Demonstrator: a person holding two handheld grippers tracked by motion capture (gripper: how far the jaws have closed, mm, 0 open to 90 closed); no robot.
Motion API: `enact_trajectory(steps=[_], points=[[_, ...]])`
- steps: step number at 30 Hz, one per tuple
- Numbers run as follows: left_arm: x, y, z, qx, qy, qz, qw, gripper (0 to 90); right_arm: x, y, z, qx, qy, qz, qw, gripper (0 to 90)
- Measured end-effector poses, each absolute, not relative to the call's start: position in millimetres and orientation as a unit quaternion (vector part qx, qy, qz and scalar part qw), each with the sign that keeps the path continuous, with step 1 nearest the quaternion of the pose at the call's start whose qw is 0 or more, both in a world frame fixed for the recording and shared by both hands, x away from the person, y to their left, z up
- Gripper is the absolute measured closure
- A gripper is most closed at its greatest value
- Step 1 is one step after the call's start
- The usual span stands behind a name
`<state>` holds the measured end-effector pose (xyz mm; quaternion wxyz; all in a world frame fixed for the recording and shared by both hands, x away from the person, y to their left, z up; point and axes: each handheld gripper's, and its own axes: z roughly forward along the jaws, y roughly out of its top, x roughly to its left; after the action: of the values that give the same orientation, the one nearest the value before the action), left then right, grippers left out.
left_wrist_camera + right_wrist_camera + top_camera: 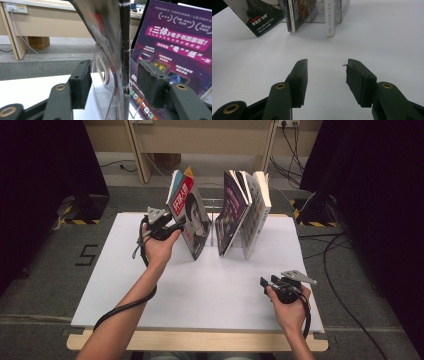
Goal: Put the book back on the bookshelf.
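A grey and red book [192, 215] with a portrait on its cover leans left against a clear acrylic stand [214, 206] at the back of the white table [210, 290]. My left gripper [177, 224] sits at that book's left edge. In the left gripper view the book's edge [117, 37] stands between the pads of my left gripper [113, 75] with a gap on each side, so the jaws are open. A purple book [231, 210] and a white book [257, 210] lean right of the stand. My right gripper [265, 282] rests low at the front right, open and with nothing between its jaws [327, 72].
Black curtains hang on both sides. Cables [345, 270] run over the grey floor to the right of the table. Wooden furniture legs [135, 150] stand behind it. The table's wooden front lip [200, 341] lies close to the person's forearms.
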<state>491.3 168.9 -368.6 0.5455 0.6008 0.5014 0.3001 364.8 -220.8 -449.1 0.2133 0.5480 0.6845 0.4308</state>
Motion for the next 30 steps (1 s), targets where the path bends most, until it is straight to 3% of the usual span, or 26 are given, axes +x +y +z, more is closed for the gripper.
enact_trajectory(steps=[10,30], points=[[472,178,-369,0.618,0.498,0.283,0.539,36.3,364,-221,-448,0.551,0.682,0.43,0.214,52.6],[440,200,-384,0.64,0.492,0.267,0.527,33.4,364,-223,-446,0.55,0.681,0.43,0.221,52.6]])
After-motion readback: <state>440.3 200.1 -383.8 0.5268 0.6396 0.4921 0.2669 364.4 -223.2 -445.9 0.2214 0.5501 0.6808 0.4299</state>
